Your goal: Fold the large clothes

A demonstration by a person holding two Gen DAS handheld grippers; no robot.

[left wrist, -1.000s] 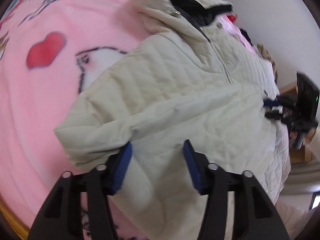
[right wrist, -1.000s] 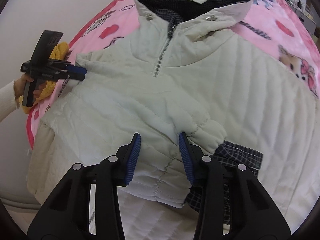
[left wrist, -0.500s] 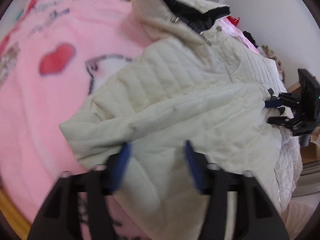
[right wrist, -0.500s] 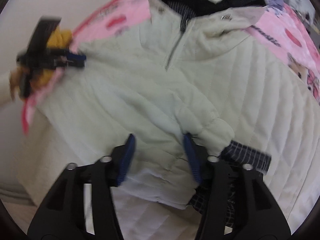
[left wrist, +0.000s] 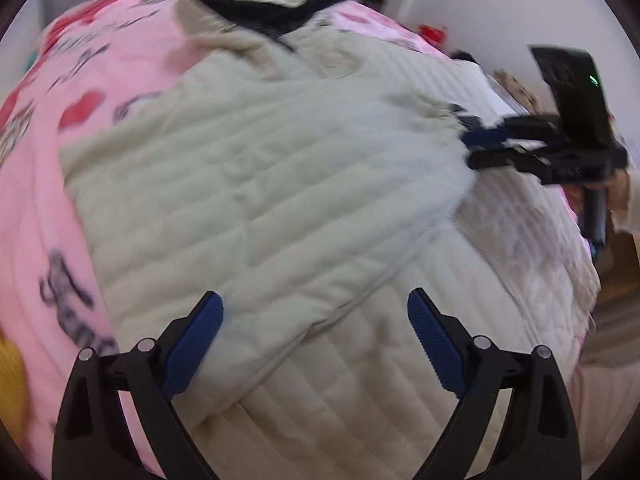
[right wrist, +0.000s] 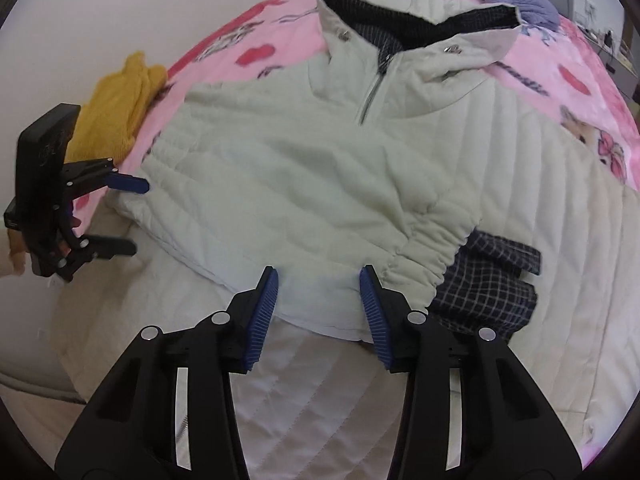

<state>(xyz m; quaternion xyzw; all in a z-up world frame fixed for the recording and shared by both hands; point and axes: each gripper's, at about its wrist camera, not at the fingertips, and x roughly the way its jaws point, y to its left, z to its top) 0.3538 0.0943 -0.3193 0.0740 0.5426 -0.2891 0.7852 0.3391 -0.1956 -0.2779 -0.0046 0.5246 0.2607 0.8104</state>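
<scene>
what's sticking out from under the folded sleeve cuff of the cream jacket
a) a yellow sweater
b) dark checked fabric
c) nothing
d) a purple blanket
b: in the right wrist view, dark checked fabric shows just past the gathered sleeve cuff of the cream jacket.

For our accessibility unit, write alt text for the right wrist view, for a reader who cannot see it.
A cream quilted jacket lies front up on a pink patterned blanket, one sleeve folded across its chest. The right gripper hovers open at the sleeve cuff, while the left gripper, also open, sits at the jacket's left edge. A yellow garment lies beyond it.
</scene>
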